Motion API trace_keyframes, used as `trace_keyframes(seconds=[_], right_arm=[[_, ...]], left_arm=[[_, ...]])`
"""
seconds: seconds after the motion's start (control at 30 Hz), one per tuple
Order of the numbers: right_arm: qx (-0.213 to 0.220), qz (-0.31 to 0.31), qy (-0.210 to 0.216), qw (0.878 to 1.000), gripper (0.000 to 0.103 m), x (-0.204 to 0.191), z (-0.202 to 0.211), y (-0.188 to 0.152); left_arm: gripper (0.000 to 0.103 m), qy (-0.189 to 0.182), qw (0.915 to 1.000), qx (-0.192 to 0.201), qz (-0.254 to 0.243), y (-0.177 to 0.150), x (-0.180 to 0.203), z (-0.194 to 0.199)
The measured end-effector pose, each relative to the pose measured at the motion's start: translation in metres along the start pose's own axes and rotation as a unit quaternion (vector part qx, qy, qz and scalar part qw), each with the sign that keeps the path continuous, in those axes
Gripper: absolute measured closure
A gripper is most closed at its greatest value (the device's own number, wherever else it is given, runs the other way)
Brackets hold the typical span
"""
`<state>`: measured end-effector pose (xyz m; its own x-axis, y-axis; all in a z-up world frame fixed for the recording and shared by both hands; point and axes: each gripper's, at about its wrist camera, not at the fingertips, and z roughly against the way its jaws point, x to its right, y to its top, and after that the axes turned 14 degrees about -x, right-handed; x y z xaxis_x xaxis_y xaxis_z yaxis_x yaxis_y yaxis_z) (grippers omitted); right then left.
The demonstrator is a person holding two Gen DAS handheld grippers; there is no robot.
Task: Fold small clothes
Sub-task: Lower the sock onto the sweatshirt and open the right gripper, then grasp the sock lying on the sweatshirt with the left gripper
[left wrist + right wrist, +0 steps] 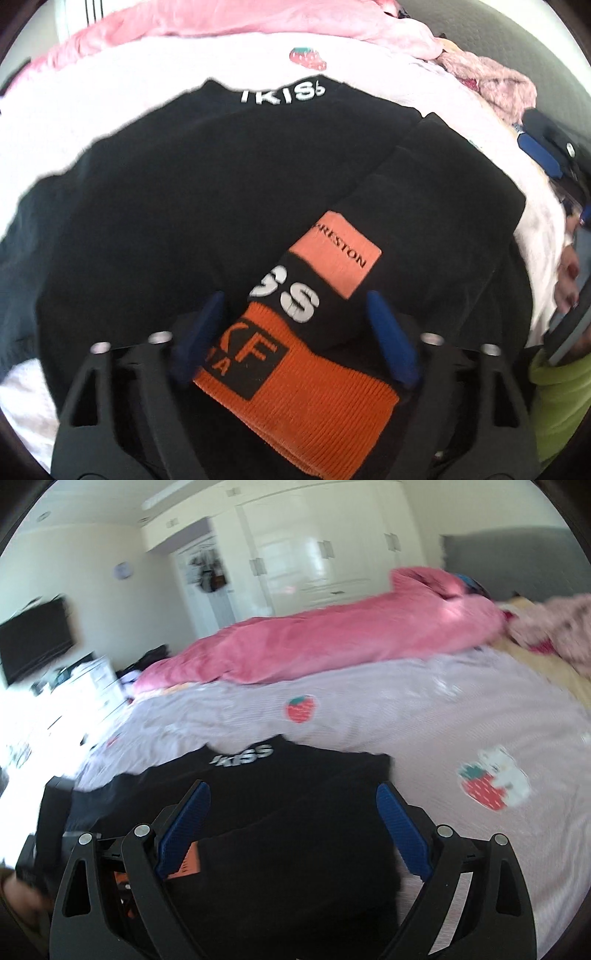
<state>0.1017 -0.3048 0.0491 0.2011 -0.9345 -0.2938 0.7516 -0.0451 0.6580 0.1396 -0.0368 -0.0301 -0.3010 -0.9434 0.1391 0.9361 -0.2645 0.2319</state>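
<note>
A black sweatshirt [192, 206] lies flat on the bed, white letters at its collar [282, 95]. One sleeve is folded across its front, with a salmon label [340, 254], white letters and an orange ribbed cuff [314, 402]. My left gripper [295, 325] points down at that cuff. Its blue fingers [201, 332] stand on either side of the sleeve, apart, with the cloth lying between them. In the right wrist view my right gripper [291, 823] hovers open over the sweatshirt [295, 849] with nothing between its fingers. It also shows in the left view as the right gripper [543, 158].
The bed has a pale sheet [369, 709] with strawberry prints [301, 709]. A pink duvet [332, 642] lies along the far side and a fluffy pink blanket [554, 627] at the right. A hand [567, 273] and a yellow-green cloth [565, 398] show at the right edge.
</note>
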Motion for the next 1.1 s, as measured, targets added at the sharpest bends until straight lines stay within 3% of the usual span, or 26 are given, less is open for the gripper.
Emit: trace_keyframes(seconds=[0.07,0.1,0.17,0.2,0.4,0.5,0.73,1.1], right_arm=[[0.0,-0.024,-0.005,1.0,0.012,0.009,-0.002,0.001],[-0.001,-0.041,-0.007,0.999,0.012,0.018,-0.003,0.001],[-0.001,-0.057,-0.012,0.998,0.012,0.024,-0.003,0.0],[-0.001,-0.063,-0.017,0.998,0.012,0.027,-0.003,0.0],[-0.005,-0.081,-0.026,0.996,0.012,0.034,-0.009,-0.002],[-0.005,-0.076,-0.038,0.996,0.012,0.031,-0.011,-0.002],[-0.018,-0.044,-0.06,0.997,0.012,0.019,-0.02,-0.007],[-0.02,-0.014,-0.092,0.995,0.012,0.005,-0.025,-0.011]], left_arm=[[0.085,-0.009,0.9999,0.012,0.005,0.003,-0.003,0.003],[0.092,-0.033,0.999,0.023,0.019,0.005,-0.011,0.007],[0.093,-0.082,0.9951,0.038,0.04,0.009,-0.024,0.013],[0.093,-0.088,0.9942,0.043,0.045,0.012,-0.028,0.018],[0.093,-0.044,0.993,0.108,0.02,0.021,-0.029,0.051],[0.093,0.003,0.9902,0.137,0.025,0.027,-0.038,0.066],[0.093,0.023,0.9898,0.135,0.039,0.044,-0.061,0.06],[0.091,0.018,0.9927,0.112,0.042,0.049,-0.07,0.042]])
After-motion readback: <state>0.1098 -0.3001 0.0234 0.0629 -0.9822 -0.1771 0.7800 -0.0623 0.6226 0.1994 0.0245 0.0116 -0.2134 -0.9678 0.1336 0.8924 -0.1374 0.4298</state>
